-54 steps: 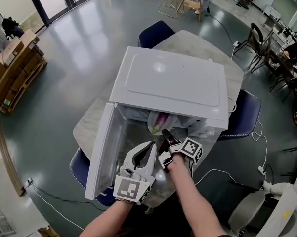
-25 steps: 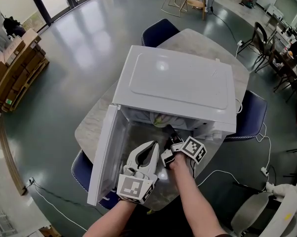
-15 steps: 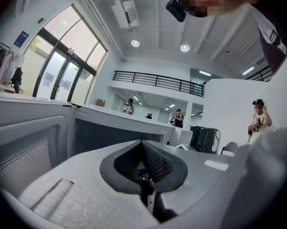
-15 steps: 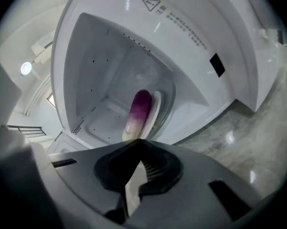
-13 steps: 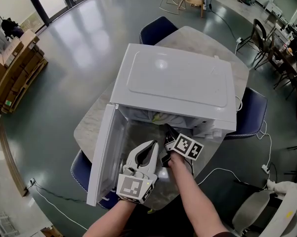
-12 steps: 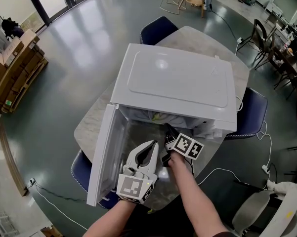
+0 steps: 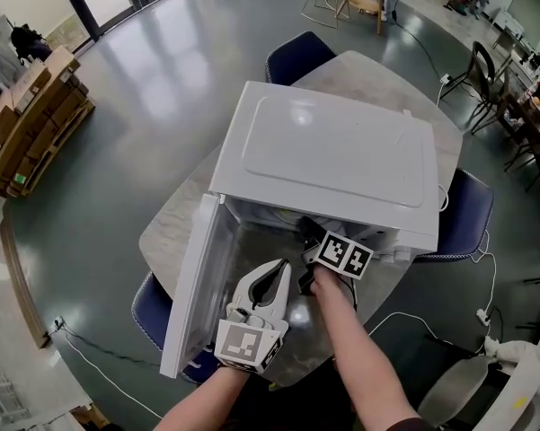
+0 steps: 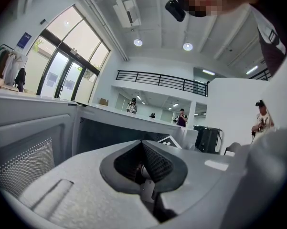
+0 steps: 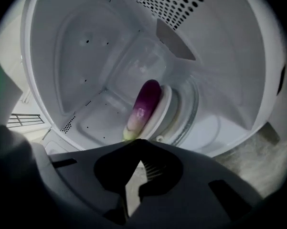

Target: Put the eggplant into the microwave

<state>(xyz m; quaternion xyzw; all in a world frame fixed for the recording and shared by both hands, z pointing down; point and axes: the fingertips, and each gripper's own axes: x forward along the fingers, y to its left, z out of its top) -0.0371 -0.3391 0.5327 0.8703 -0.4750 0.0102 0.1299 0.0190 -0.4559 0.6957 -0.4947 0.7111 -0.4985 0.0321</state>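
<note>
The purple eggplant [image 9: 144,106], pale green at its near end, lies on the round white turntable plate [image 9: 168,109] inside the white microwave [image 7: 332,155]. From the head view the eggplant is hidden under the microwave's top. My right gripper [image 9: 136,147] is shut and empty, just in front of the eggplant and apart from it. Its marker cube [image 7: 341,254] sits at the oven's opening. The microwave door [image 7: 193,285] stands swung open to the left. My white left gripper [image 7: 280,268] is shut with nothing in it, held beside the door below the opening.
The microwave stands on a round marble table [image 7: 175,223] with dark blue chairs at the back [image 7: 296,57], right [image 7: 463,218] and front left [image 7: 153,303]. A white cable [image 7: 413,317] trails on the floor at right. Cardboard boxes [image 7: 36,115] are stacked far left.
The eggplant, seen at the oven's mouth earlier, is out of the head view. My right gripper has rolled and moved a little further into the opening. The left gripper has stayed put.
</note>
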